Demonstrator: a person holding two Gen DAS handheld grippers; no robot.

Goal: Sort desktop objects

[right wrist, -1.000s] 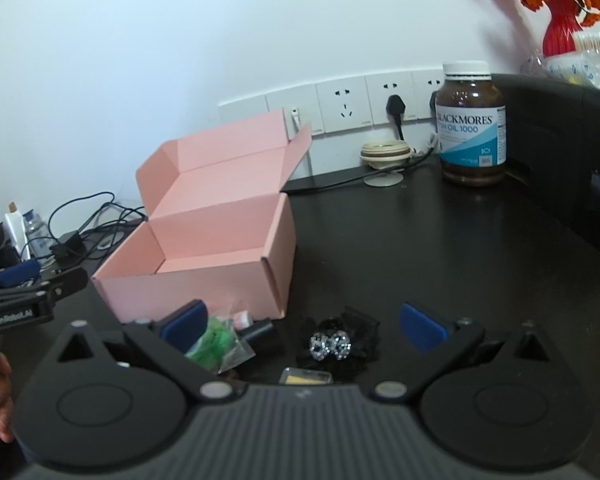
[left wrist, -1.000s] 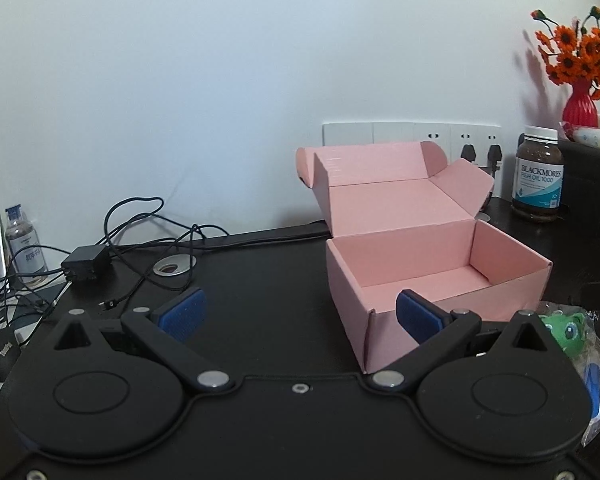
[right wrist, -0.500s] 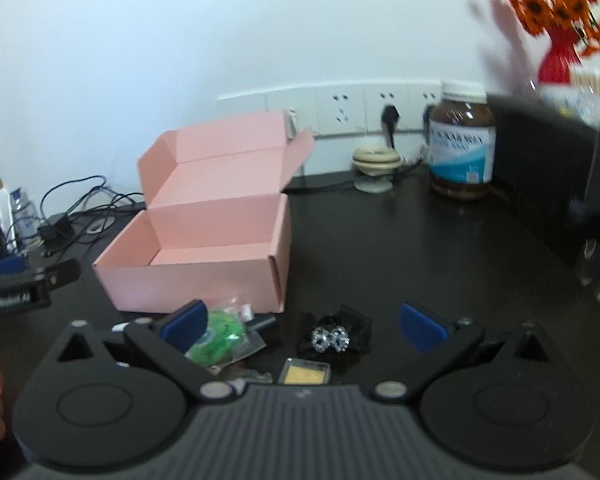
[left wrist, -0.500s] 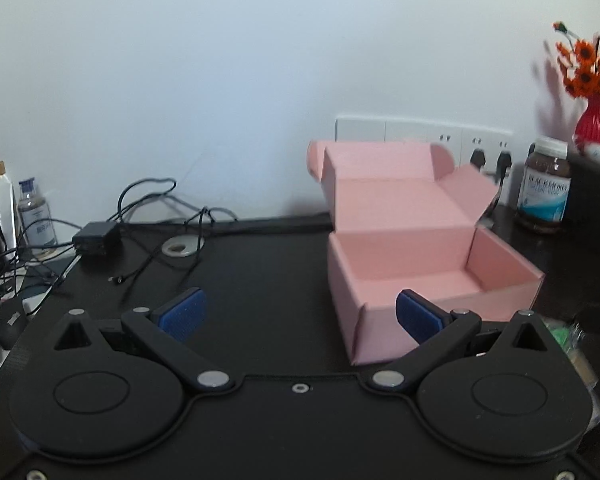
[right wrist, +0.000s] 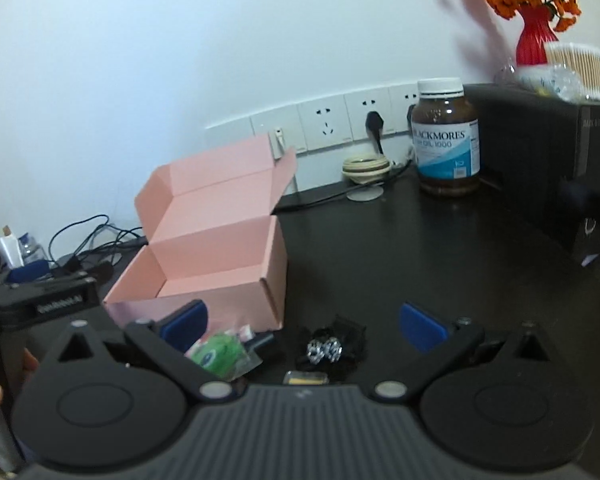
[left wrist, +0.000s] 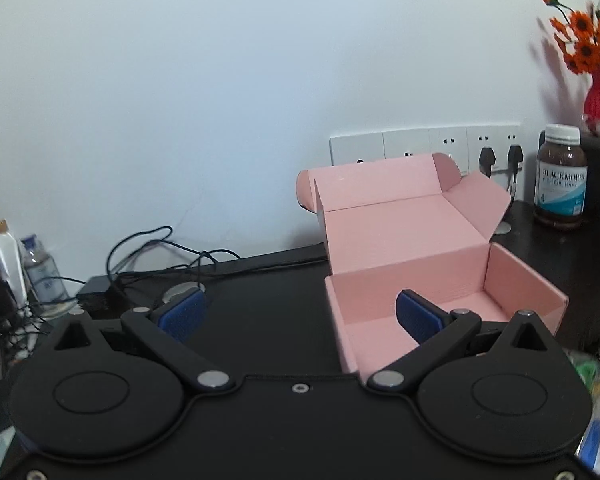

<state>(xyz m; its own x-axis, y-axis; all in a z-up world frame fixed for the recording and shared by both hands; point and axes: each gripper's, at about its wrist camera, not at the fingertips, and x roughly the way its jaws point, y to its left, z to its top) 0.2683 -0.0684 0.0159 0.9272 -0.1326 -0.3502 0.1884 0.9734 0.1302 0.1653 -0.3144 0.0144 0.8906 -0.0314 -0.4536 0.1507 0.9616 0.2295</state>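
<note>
1. Pink box [right wrist: 204, 264] sits on the black tabletop [right wrist: 400, 264], lid folded back against the wall side. What shows of its inside is bare; the near corner is hidden behind the front wall, so cannot confirm fully empty.
2. Loose items lie on the tabletop just outside the box's front right corner: a green toy in a clear wrapper [right wrist: 220, 354], a black hair clip with sparkly stones [right wrist: 332, 350], and a small flat yellow item [right wrist: 304, 378], too small to identify. None are in the box.
3. Right hand-held gripper [right wrist: 304, 326]: blue pads spread wide, nothing between them. It hangs just above and behind the small items, the hair clip lying roughly between the two fingers' lines.
4. Left hand-held gripper [left wrist: 298, 314]: also spread wide and empty. Its right pad [left wrist: 418, 318] overlaps the box's front left corner in this view; contact cannot be judged.
5. Judgement on progress: sorting appears to be at the very start. No item seen placed; at least three left to move. Likely step in hand: right side closing on the hair clip or the toy.
6. Surroundings, untouched: brown supplement bottle [right wrist: 446, 140] by the wall sockets [right wrist: 324, 120], red vase of orange flowers [right wrist: 534, 36], tangle of cables [left wrist: 156, 256] at far left.
</note>
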